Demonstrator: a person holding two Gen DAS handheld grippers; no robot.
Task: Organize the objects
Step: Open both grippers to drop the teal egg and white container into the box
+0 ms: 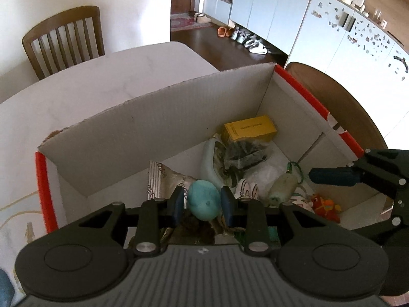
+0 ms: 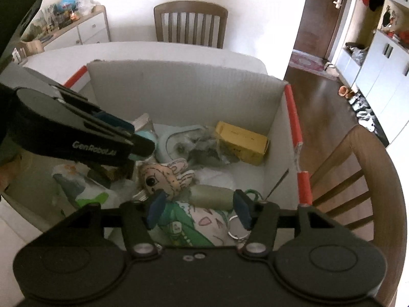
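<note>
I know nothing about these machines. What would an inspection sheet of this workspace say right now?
Surface: white table.
Job's things: cardboard box holding yellow box, teal ball, doll charm.
Clutter: mixed bags and toys in the box.
Grippers: left gripper around the teal ball, contact unclear; right gripper open above the toys.
Cables: nothing seen.
Surroundings: wooden chair, white cabinets.

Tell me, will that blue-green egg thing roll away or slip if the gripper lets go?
Probably a little. The teal egg looks rounded and smooth, so it could slip between the left gripper pads and roll. It likely wouldn't go far: the cardboard box is crowded with soft, lumpy things like the plush doll that should stop it. Its weight can't be judged.
</note>
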